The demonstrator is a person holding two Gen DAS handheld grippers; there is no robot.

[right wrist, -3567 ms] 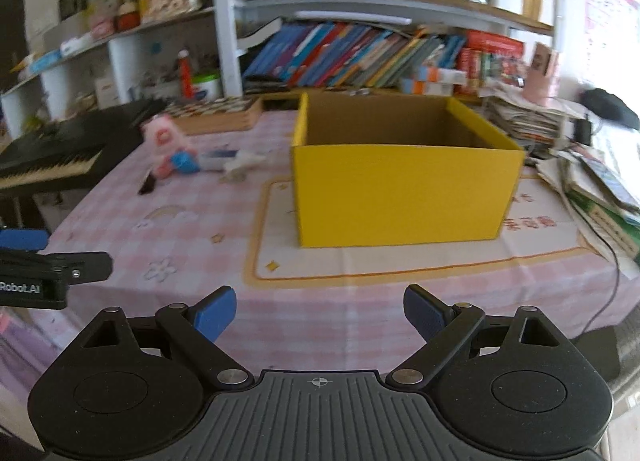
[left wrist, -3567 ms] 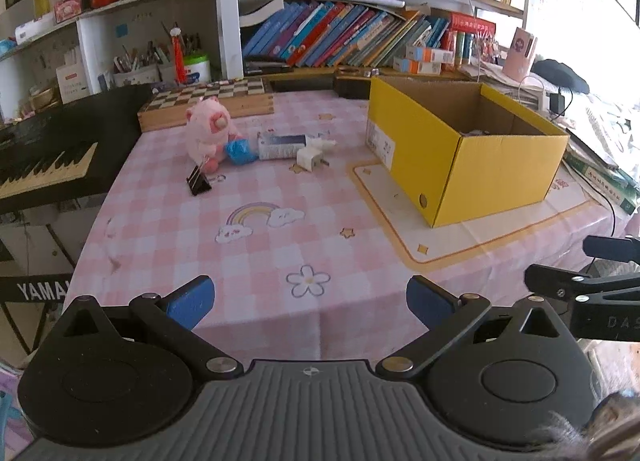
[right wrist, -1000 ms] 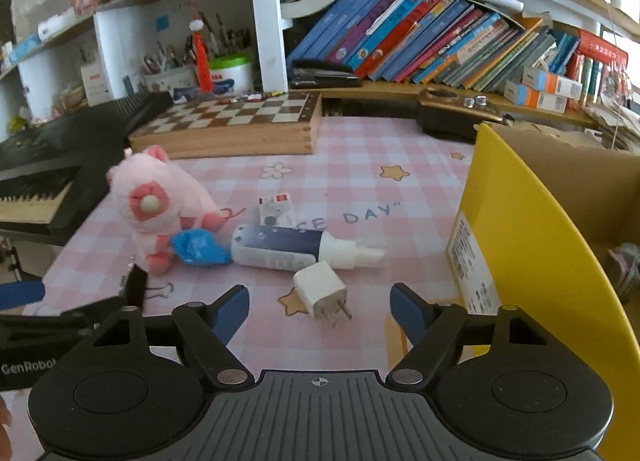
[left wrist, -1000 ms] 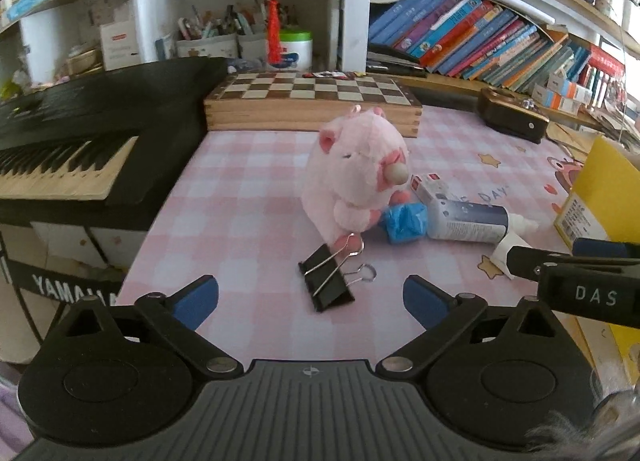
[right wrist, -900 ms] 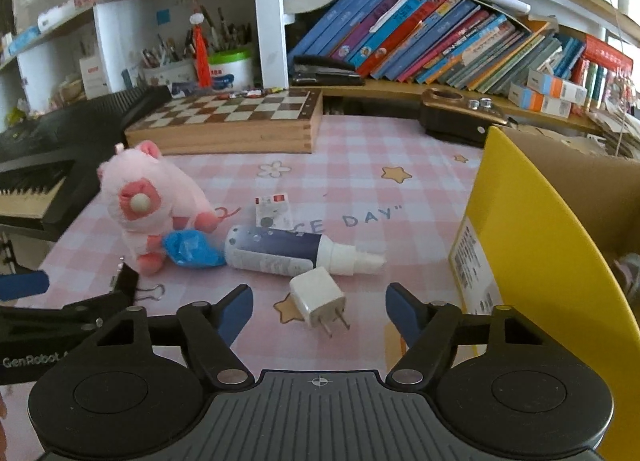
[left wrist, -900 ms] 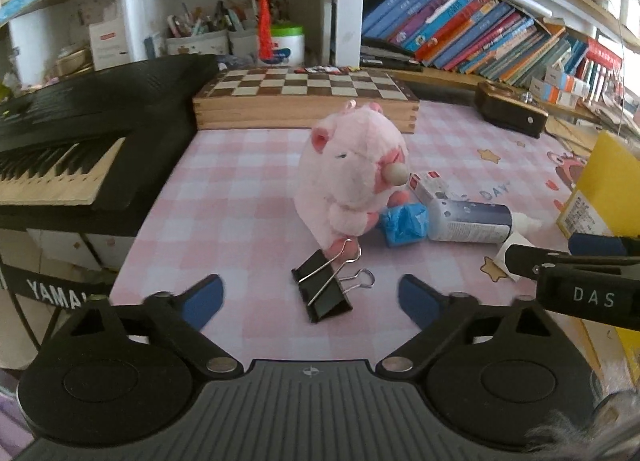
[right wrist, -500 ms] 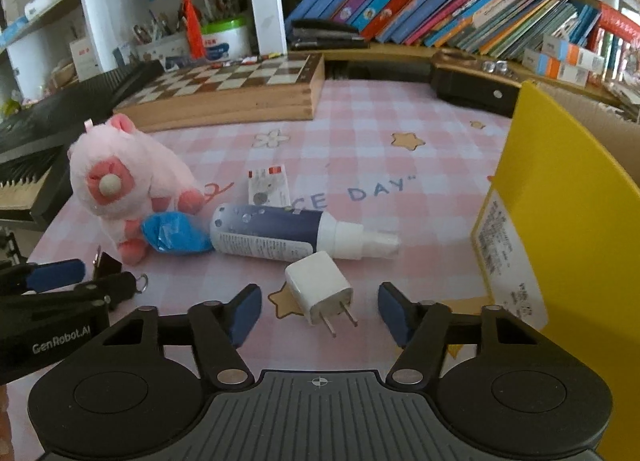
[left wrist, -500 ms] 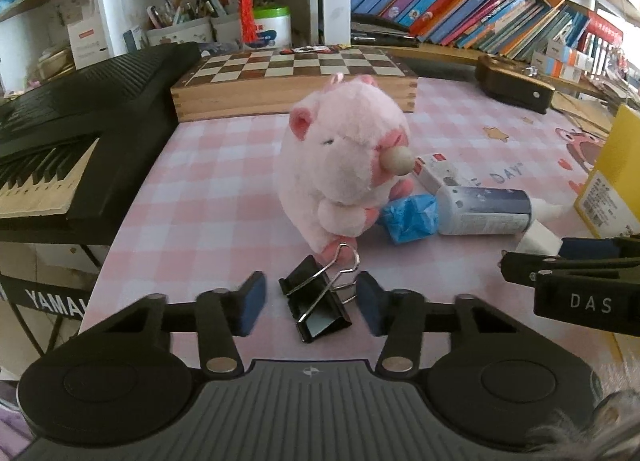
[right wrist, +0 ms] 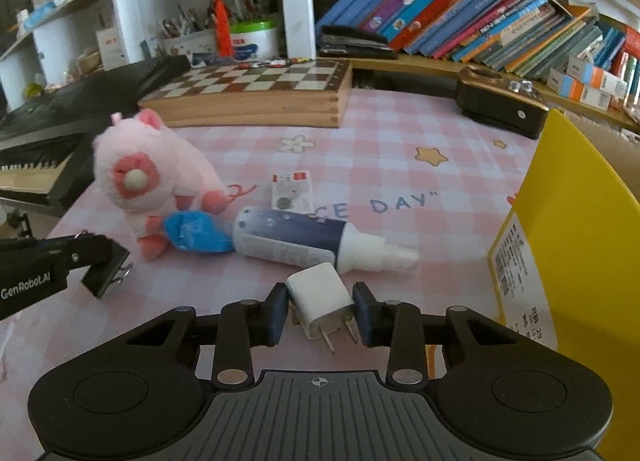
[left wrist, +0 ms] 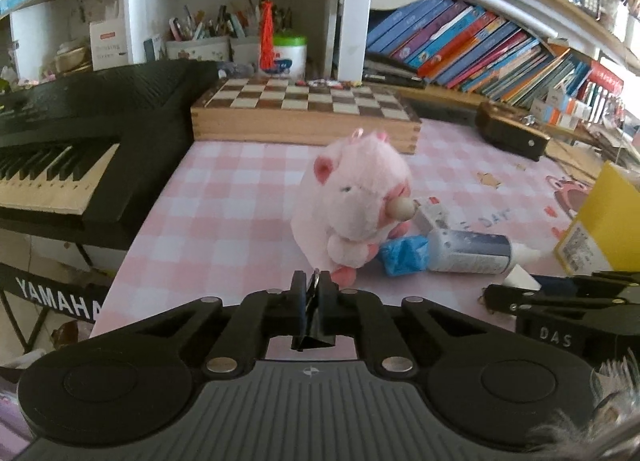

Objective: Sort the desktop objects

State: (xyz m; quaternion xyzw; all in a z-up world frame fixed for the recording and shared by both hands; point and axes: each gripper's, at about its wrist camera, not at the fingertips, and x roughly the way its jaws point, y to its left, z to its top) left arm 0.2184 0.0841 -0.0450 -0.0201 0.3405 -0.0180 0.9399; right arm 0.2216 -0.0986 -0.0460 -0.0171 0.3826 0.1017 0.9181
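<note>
My left gripper (left wrist: pixel 314 301) is shut on a black binder clip (left wrist: pixel 313 317), just in front of the pink plush pig (left wrist: pixel 354 205). In the right wrist view the left gripper holds the clip (right wrist: pixel 106 265) a little above the cloth. My right gripper (right wrist: pixel 320 311) is closed around a white plug adapter (right wrist: pixel 322 297), both pads touching its sides, prongs pointing toward me. A blue wrapper (right wrist: pixel 198 231), a dark-and-white spray bottle (right wrist: pixel 304 241) and a small card (right wrist: pixel 290 191) lie beside the pig (right wrist: pixel 152 177).
A yellow cardboard box (right wrist: pixel 580 233) stands at the right. A wooden chessboard box (right wrist: pixel 256 95) and a dark brown case (right wrist: pixel 500 107) sit at the back. A black keyboard (left wrist: pixel 72 149) is at the left, off the table (left wrist: pixel 224 205). Bookshelves rise behind.
Both grippers moved forward and closed: the left onto the binder clip, the right onto the plug adapter. The clip now sits between the left fingers.
</note>
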